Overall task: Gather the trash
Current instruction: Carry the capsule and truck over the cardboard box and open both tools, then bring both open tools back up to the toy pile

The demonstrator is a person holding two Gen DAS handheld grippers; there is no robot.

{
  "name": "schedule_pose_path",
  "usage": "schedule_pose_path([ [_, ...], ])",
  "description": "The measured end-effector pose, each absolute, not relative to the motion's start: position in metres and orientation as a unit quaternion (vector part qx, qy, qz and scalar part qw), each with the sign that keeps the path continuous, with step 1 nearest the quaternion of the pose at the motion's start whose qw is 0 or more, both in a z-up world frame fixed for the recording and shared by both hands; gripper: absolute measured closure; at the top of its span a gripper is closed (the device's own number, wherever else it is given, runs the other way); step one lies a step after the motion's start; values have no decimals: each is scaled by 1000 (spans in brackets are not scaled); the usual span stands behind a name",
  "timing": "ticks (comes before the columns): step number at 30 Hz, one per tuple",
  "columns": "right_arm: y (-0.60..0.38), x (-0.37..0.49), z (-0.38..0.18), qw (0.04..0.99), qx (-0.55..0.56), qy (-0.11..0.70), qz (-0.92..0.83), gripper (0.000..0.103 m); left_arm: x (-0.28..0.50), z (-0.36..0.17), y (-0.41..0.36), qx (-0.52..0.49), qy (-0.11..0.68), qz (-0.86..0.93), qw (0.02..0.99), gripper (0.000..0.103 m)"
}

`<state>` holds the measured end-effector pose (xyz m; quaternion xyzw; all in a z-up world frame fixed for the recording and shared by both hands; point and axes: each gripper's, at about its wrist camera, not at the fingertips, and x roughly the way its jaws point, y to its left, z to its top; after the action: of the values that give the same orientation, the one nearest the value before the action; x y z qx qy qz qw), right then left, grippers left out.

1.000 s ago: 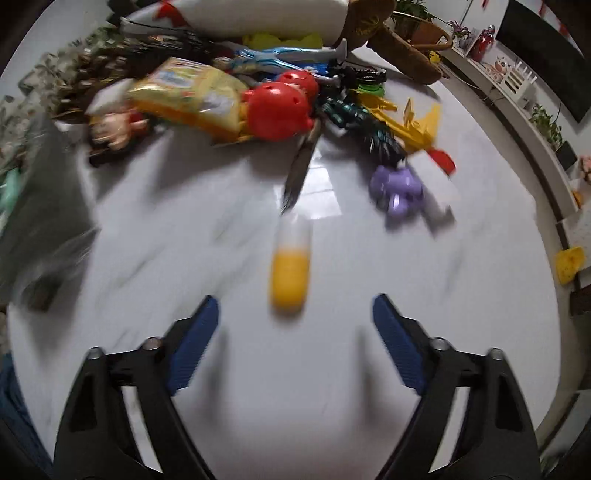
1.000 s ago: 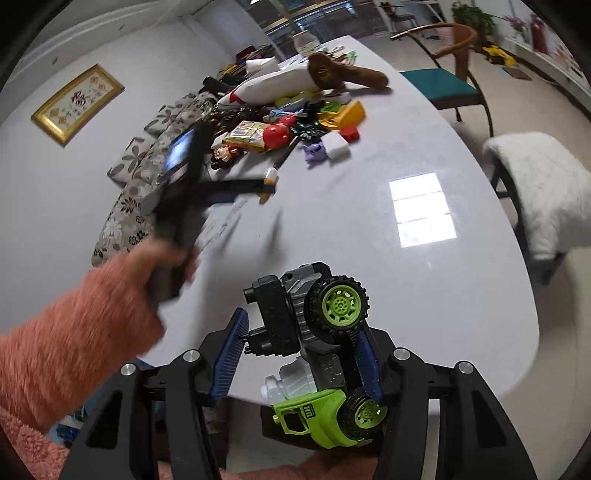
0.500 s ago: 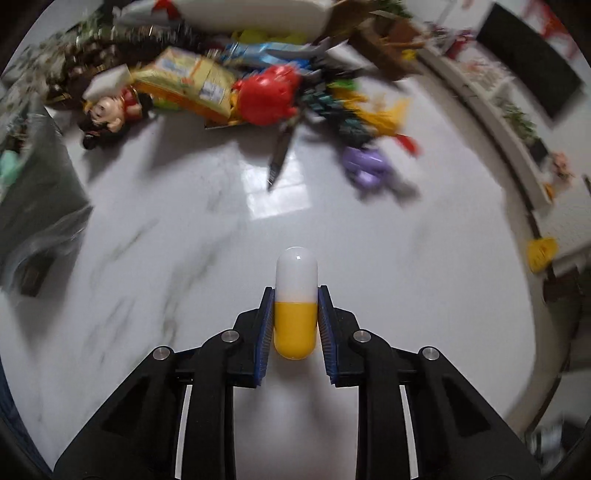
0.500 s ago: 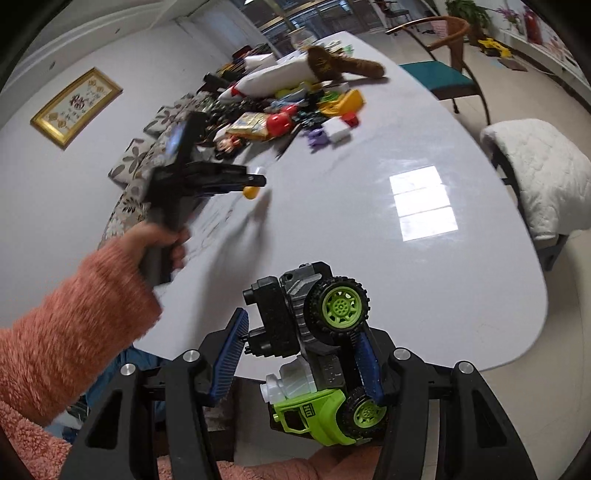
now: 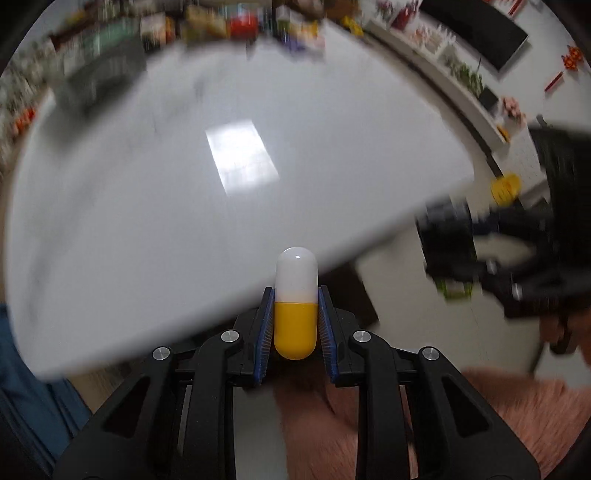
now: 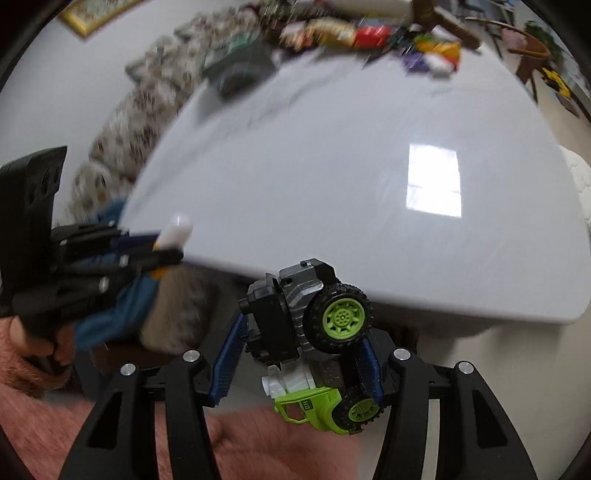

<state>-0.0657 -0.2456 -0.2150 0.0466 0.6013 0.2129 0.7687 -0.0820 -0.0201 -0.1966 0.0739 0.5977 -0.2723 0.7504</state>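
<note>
White table (image 5: 332,140) fills both views, blurred; a smeared heap of clutter (image 6: 369,33) lies along its far edge. Our left tool (image 5: 295,321) is clamped on a capsule (image 5: 295,325), yellow half between the pads, white half sticking out, held off the table's near edge. Our right tool (image 6: 303,354) grips a toy truck (image 6: 314,332) with green wheels, also off the near edge. In the right view the left tool (image 6: 162,251) sits far left with the capsule's white tip showing.

The right gripper (image 6: 299,354) clamps a green-wheeled toy truck (image 6: 314,343); the white table (image 6: 332,192) stretches beyond its fingertips, clutter blurred far ahead.
</note>
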Motion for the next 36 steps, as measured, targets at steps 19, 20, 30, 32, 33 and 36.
schedule_pose_path([
  [19, -231, -73, -550, 685, 24, 728, 28, 16, -96, -594, 1, 72, 800, -119, 583, 19],
  [20, -231, -74, -552, 690, 18, 724, 20, 10, -93, -605, 7, 62, 807, -106, 577, 14],
  [30, -242, -89, -534, 681, 34, 732, 12, 10, -95, -591, 13, 56, 813, -104, 569, 13],
  [32, -244, -90, -517, 686, 40, 726, 16, 10, -95, -578, 13, 49, 814, -110, 568, 13],
  [33, -243, -92, -504, 689, 39, 723, 18, 10, -96, -570, 13, 47, 814, -113, 568, 13],
  [36, -248, -100, -457, 698, 45, 713, 49, 10, -100, -530, 12, 57, 802, -139, 578, 13],
])
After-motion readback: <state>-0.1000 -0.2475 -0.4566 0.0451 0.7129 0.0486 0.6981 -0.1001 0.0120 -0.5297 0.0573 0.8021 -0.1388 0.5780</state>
